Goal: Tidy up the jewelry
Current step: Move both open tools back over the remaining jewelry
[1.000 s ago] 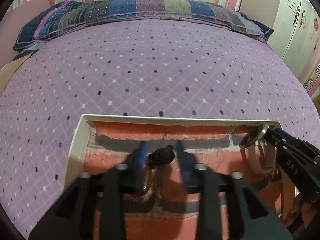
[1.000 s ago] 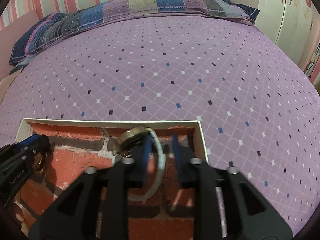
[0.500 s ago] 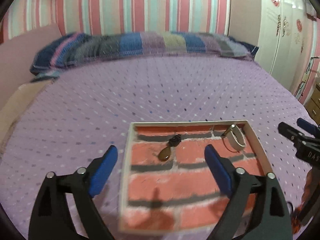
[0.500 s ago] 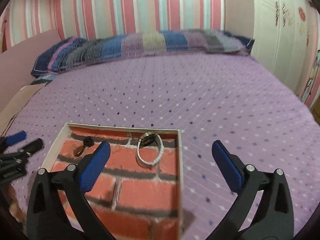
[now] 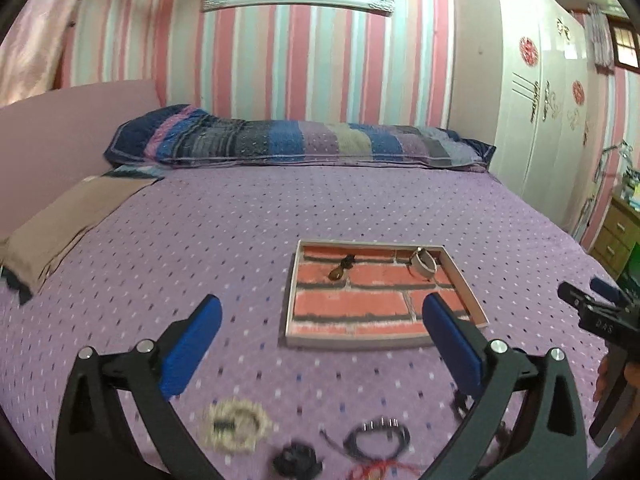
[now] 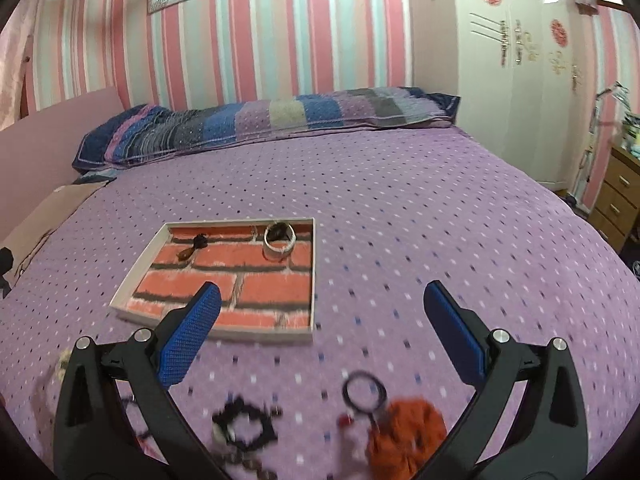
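Note:
A shallow white tray with a brick-pattern floor (image 5: 472, 304) (image 6: 138, 278) lies on the purple bedspread. In it lie an amber pendant on a dark cord (image 5: 340, 270) (image 6: 192, 247) and a white bangle with a gold ring (image 5: 424, 265) (image 6: 279, 238). My left gripper (image 5: 320, 312) is open and empty, held back from the tray. My right gripper (image 6: 320, 300) is open and empty, also back from the tray. Loose jewelry lies close by: a pale beaded bracelet (image 5: 236, 428), a dark cord bracelet (image 5: 378, 438), a black beaded bracelet (image 6: 244, 424), a black ring with an orange tassel (image 6: 404, 432).
A striped pillow (image 5: 296, 146) lies along the bed's far end under a striped wall. A white wardrobe (image 5: 532, 92) and a wooden drawer unit (image 6: 616, 196) stand at the right. A beige cloth (image 5: 68, 220) lies at the bed's left edge.
Both grippers opened, let go of the pendant and the bangle in the tray, and pulled back and up. Loose jewelry near the bed's front has come into view.

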